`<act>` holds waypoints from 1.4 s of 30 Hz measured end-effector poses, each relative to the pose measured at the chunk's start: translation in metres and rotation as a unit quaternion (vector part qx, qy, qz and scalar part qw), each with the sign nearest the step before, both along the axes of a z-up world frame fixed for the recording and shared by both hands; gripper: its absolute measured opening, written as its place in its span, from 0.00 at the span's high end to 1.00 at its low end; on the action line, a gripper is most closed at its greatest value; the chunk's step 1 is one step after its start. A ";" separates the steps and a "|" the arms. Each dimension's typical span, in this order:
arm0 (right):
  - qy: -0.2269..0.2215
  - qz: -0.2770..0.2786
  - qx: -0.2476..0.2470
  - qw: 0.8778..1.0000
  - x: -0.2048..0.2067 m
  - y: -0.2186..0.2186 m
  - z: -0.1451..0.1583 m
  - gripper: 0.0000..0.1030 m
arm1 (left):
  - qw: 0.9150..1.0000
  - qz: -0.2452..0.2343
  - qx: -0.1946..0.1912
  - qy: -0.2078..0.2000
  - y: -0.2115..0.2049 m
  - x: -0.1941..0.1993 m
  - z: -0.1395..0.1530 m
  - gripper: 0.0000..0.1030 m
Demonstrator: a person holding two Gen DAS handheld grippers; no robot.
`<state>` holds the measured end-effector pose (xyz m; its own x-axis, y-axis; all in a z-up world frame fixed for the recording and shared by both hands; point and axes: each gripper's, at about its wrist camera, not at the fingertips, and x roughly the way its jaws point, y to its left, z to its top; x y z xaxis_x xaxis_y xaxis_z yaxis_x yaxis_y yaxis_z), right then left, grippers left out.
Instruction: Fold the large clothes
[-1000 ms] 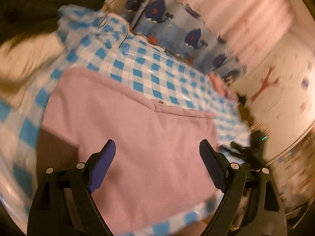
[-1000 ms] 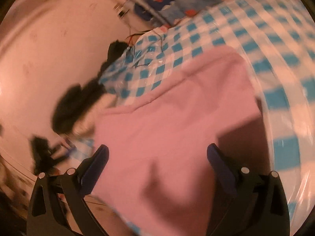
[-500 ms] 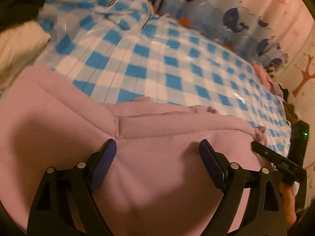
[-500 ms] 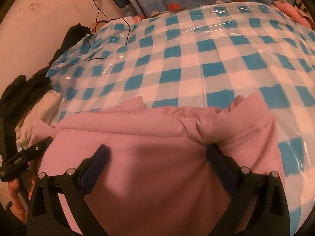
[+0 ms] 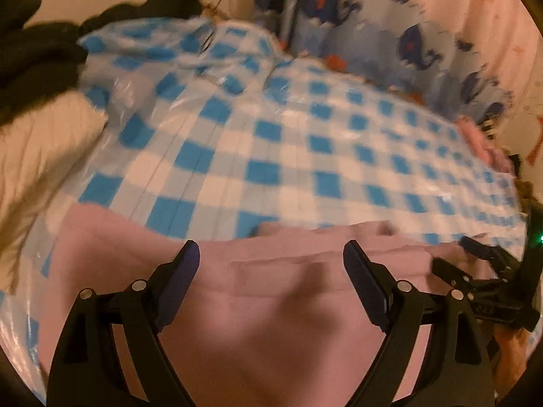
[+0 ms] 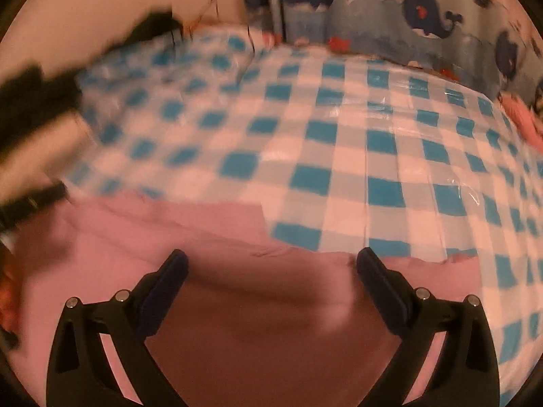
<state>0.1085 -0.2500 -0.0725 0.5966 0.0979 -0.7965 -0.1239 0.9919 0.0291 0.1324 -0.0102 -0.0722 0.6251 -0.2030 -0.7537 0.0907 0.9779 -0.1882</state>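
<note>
Left gripper (image 5: 271, 264) and right gripper (image 6: 271, 271) both released, fingers spread wide over the soft pink fabric garment (image 5: 288, 322), nothing pinched between them. Garment spread flat on the near part of the bed, its seamed far edge just past the fingertips. Beyond, glossy blue-and-white checked plastic sheet (image 6: 373, 156), then whale-print curtain (image 6: 424, 17). Risk: pinching only the top layer, or catching the slippery sheet, dragging the fold crooked.
</note>
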 end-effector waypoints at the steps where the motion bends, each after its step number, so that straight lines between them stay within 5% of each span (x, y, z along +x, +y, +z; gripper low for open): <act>1: 0.025 0.000 0.017 1.000 0.008 -0.004 -0.017 0.07 | 1.000 0.002 -0.008 0.015 0.004 0.005 -0.014 0.20; 3: 0.038 -0.012 0.062 0.997 0.013 -0.015 -0.028 0.07 | 0.999 0.015 -0.035 0.032 0.012 0.015 -0.035 0.20; 9: 0.054 -0.032 0.115 0.991 0.033 -0.031 -0.054 0.07 | 0.998 0.010 -0.032 0.056 0.003 0.036 -0.064 0.20; 13: 0.080 -0.036 0.114 0.990 0.026 -0.034 -0.038 0.07 | 0.998 0.010 -0.025 0.054 0.010 0.016 -0.034 0.20; 15: 0.049 -0.034 0.125 0.990 0.003 -0.035 -0.011 0.07 | 0.999 0.000 -0.045 0.031 0.019 -0.010 -0.010 0.20; 18: -0.005 -0.008 0.090 0.996 -0.041 -0.035 0.020 0.07 | 1.000 -0.005 -0.011 -0.019 0.033 -0.056 0.017 0.20; 21: -0.004 -0.038 0.067 0.997 -0.059 -0.059 0.001 0.07 | 1.000 0.010 0.018 -0.013 0.051 -0.070 0.000 0.20; 24: -0.007 -0.054 0.146 0.988 -0.065 -0.086 -0.030 0.07 | 1.000 0.021 -0.019 0.000 0.068 -0.067 -0.034 0.20; 27: -0.032 -0.054 0.134 0.989 -0.069 -0.082 -0.034 0.07 | 0.999 0.025 0.020 -0.022 0.055 -0.069 -0.044 0.20; 30: -0.002 -0.052 0.149 0.987 -0.061 -0.088 -0.032 0.07 | 0.999 0.027 0.039 -0.015 0.053 -0.070 -0.038 0.20; 37: -0.086 -0.043 0.134 0.986 -0.145 -0.086 0.034 0.07 | 0.994 0.007 0.088 -0.071 0.060 -0.148 0.013 0.20; 40: -0.060 -0.063 0.096 0.992 -0.162 -0.092 -0.006 0.06 | 0.995 0.003 0.095 -0.035 0.065 -0.151 -0.012 0.20; 42: -0.055 -0.064 0.120 0.989 -0.159 -0.102 -0.028 0.06 | 0.998 0.003 0.062 -0.018 0.073 -0.145 -0.033 0.13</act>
